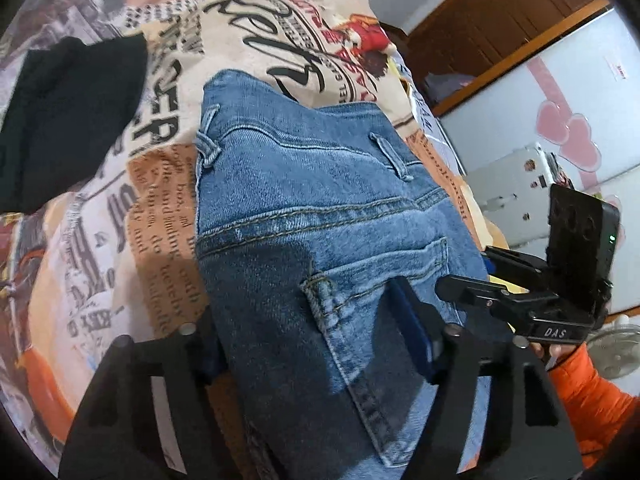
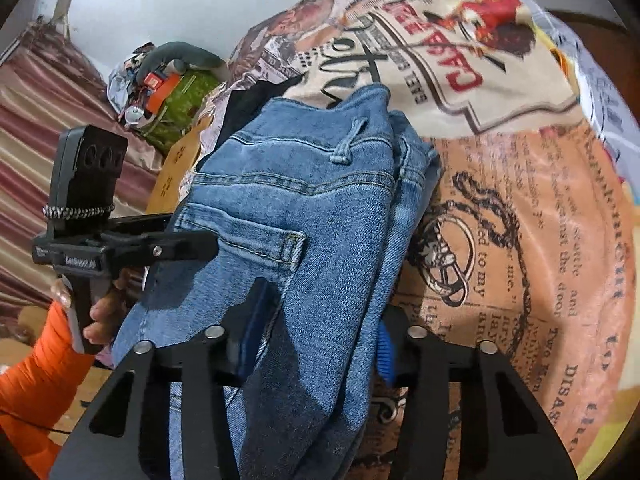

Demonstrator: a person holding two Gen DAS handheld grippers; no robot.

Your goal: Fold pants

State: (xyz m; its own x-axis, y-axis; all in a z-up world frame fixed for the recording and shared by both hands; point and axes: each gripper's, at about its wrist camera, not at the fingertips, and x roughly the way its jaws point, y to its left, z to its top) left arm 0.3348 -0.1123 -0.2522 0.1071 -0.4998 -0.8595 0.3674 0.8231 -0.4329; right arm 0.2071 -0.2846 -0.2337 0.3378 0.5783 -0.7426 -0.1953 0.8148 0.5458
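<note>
both hand-held grippers around the folded jeans

my left hand-held gripper (image 1: pixel 320 344) has its two fingers spread wide, one on each side of the blue jeans (image 1: pixel 320 216), with the denim bundle running between them from 6 o'clock up toward 12. the blue pads (image 1: pixel 412 332) sit against the cloth on the right side, near a back pocket corner, but the jaws are not pressed together on it; i cannot tell whether the fabric is truly pinched or only cradled.

my right hand-held gripper (image 2: pixel 316 344) is also spread wide, and the jeans (image 2: pixel 312 208) pass through the gap in the same way, a thick folded stack with the waistband and a belt loop up at 12 o'clock. its blue pad (image 2: pixel 386 354) shows at the right edge of the denim.

each camera sees the other tool: in the left view the right one (image 1: pixel 472 284) reaches in at 3 o'clock, touching the jeans' edge, with an orange sleeve (image 1: pixel 588 396) behind it at 4 o'clock. in the right view the left one (image 2: pixel 188 246) comes in at 9 o'clock onto the denim.

the jeans lie on a bed cover (image 1: pixel 168 160) printed with newspaper text and pictures. a black garment (image 1: pixel 72 120) lies at 10 o'clock in the left view, apart from the jeans. a white cabinet with pink hearts (image 1: pixel 560 128) stands at 2 o'clock.
</note>
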